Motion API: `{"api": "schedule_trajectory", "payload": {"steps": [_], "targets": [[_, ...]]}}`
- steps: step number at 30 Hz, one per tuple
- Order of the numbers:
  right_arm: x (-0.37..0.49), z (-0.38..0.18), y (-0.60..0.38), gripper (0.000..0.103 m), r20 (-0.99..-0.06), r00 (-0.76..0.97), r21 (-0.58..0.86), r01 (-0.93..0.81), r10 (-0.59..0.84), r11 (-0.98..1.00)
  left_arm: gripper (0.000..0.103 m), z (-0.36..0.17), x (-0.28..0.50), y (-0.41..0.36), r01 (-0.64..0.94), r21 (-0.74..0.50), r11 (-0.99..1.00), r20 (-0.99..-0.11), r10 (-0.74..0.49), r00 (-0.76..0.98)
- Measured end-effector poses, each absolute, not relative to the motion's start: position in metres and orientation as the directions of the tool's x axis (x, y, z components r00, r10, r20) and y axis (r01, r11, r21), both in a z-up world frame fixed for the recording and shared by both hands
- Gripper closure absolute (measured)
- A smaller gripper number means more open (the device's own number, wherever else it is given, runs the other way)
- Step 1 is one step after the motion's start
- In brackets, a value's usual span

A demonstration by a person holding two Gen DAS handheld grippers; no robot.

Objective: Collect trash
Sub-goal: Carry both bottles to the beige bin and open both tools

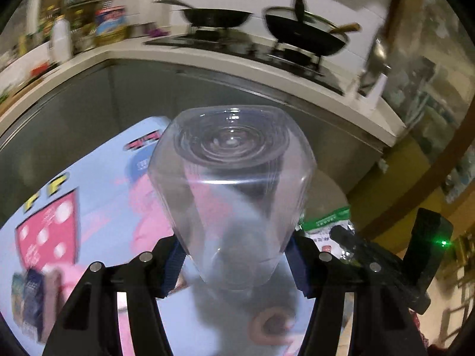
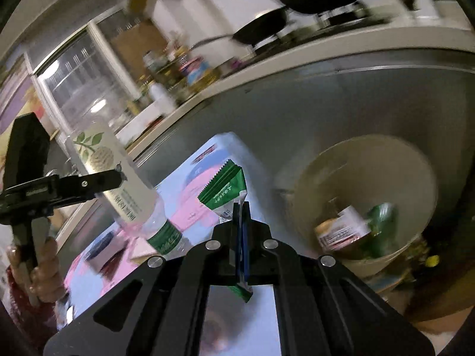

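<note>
Your left gripper (image 1: 234, 262) grasps a clear plastic bottle (image 1: 231, 184) by its lower body, held in the air above the pink and blue patterned box (image 1: 89, 184). Your right gripper (image 2: 242, 207) is clenched on a green and white foil wrapper (image 2: 227, 187), near the round beige bin (image 2: 356, 160) that holds other trash.

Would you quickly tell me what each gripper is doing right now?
Left gripper: closed on a clear plastic bottle.
Right gripper: shut on a green and white wrapper.

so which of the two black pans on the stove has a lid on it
The black pan on the right of the stove in the left wrist view, with the wooden handle: a glass lid sits on it. The other pan, to its left, is uncovered.
</note>
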State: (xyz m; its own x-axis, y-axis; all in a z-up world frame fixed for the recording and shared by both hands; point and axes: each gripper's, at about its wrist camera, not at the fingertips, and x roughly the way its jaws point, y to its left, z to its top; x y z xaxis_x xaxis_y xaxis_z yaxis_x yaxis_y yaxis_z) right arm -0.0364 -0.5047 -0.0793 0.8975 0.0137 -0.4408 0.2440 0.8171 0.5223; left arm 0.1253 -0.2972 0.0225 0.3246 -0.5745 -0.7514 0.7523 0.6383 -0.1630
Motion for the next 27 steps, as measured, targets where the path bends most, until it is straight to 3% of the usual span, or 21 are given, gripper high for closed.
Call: {"api": "schedule_trajectory", "payload": {"steps": [5, 11, 12, 13, 14, 16, 27], "targets": [[-0.052, -0.084, -0.567, 0.102, -0.456, 0.881, 0.478, 0.365, -0.13, 0.799, 0.042, 0.021, 0.116, -0.378, 0.813, -0.169, 0.558, -0.746, -0.611, 0.264], [-0.048, -0.104, -0.604, 0.099, -0.502, 0.85, 0.458, 0.415, -0.157, 0.786, 0.04, -0.005, 0.101, -0.45, 0.853, -0.154, 0.499, -0.766, -0.606, 0.216], [-0.046, -0.107, -0.605, 0.098, -0.51, 0.847, 0.459, 0.417, -0.152, 0.785, 0.031, -0.009, 0.1, -0.457, 0.853, -0.156, 0.499, -0.77, -0.602, 0.212], [-0.043, -0.111, -0.607, 0.089, -0.522, 0.841, 0.46, 0.416, -0.14, 0.784, 0.02, -0.015, 0.1, -0.465, 0.849, -0.152, 0.506, -0.773, -0.596, 0.217], [-0.04, -0.116, -0.609, 0.067, -0.536, 0.833, 0.459, 0.421, -0.134, 0.782, 0.004, -0.018, 0.101, -0.468, 0.842, -0.138, 0.521, -0.773, -0.588, 0.238], [-0.041, -0.117, -0.608, 0.053, -0.53, 0.832, 0.452, 0.442, -0.165, 0.775, 0.005, -0.019, 0.103, -0.468, 0.833, -0.125, 0.539, -0.765, -0.587, 0.265], [-0.062, -0.097, -0.585, 0.053, -0.481, 0.858, 0.489, 0.434, -0.181, 0.756, 0.006, 0.009, 0.107, -0.397, 0.771, -0.175, 0.613, -0.718, -0.615, 0.326]]}}
